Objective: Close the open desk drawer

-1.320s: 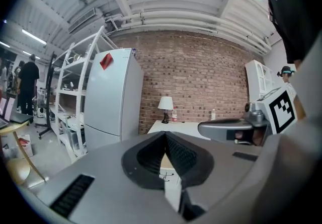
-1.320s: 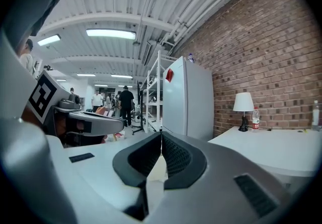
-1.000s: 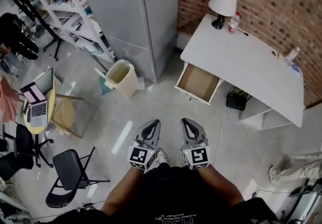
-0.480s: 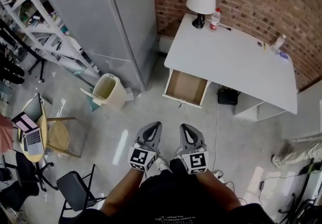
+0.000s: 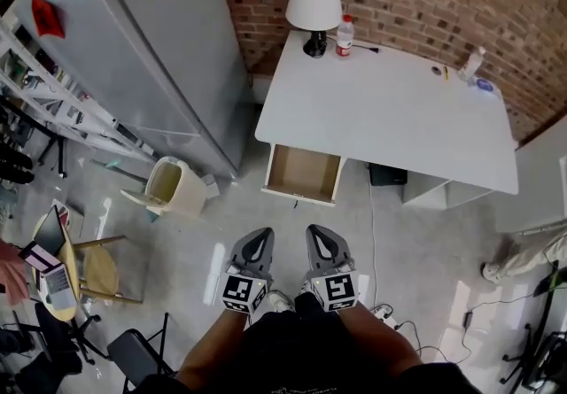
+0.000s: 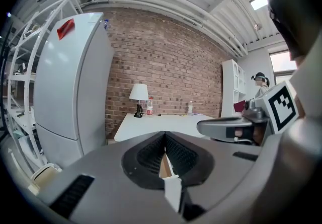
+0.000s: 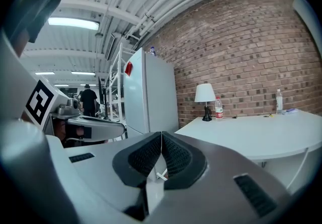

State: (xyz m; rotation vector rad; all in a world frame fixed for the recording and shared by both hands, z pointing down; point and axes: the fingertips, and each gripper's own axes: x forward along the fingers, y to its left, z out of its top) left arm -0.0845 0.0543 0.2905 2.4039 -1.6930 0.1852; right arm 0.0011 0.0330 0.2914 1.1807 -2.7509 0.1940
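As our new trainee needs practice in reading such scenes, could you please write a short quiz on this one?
1. True or false: the drawer of the desk is pushed fully in.
2. What stands right beside the lamp on the desk? A) a plant B) a bottle C) a mug
3. Fill in: the left gripper and the right gripper are both empty, and their jaws are ____.

Key: 1 false, it stands pulled out; 2 B; 3 shut.
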